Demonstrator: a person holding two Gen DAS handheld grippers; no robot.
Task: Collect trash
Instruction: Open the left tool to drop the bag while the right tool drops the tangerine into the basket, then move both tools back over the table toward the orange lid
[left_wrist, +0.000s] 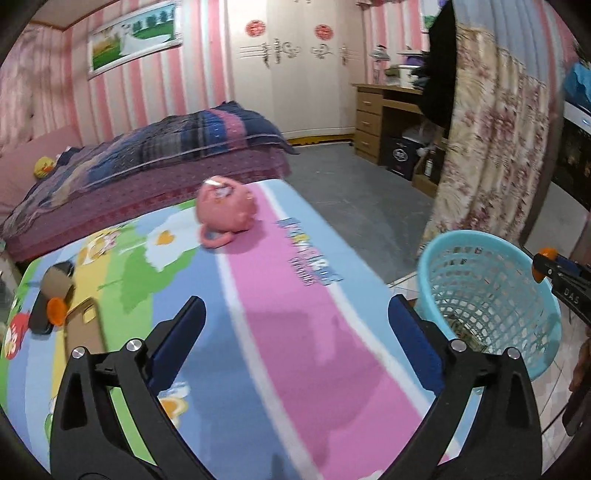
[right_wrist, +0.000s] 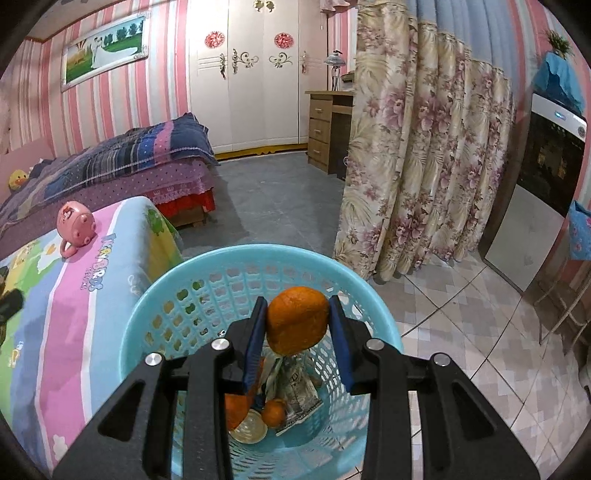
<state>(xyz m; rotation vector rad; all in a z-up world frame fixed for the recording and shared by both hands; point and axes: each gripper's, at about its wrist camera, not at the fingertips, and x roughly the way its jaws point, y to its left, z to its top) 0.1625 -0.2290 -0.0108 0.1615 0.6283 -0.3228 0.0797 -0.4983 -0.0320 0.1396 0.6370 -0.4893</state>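
Orange peel (right_wrist: 297, 319), a domed piece, sits pinched between the blue pads of the right tongs (right_wrist: 298, 321), directly above the open mouth of the turquoise basket (right_wrist: 144, 321). Down in the basket lie more peel (right_wrist: 274, 411), a crumpled banknote (right_wrist: 297, 391) and a round clear lid (right_wrist: 252, 430). The basket stands on the tiled floor (right_wrist: 461, 314), just right of the counter (right_wrist: 70, 314), which is covered by a cartoon-printed cloth in pink, blue, green and yellow stripes. The left tongs (left_wrist: 297, 325) hang over the near part of that cloth with their pads spread wide and nothing between them. In the left wrist view the basket (left_wrist: 436, 258) is at the right, beyond the counter's edge, and the tip of the right tongs (left_wrist: 545, 264) shows at its far right rim. On the far part of the counter rests a pink pig-shaped toy (left_wrist: 225, 210). At the counter's left edge lie a brown cardboard tube (left_wrist: 55, 282), a tan phone case (left_wrist: 85, 325) and a dark object with an orange part (left_wrist: 50, 314); blur hides what it is. Behind the counter are a bed (left_wrist: 166, 147), a white wardrobe (left_wrist: 295, 74) and a floral curtain (left_wrist: 491, 147).
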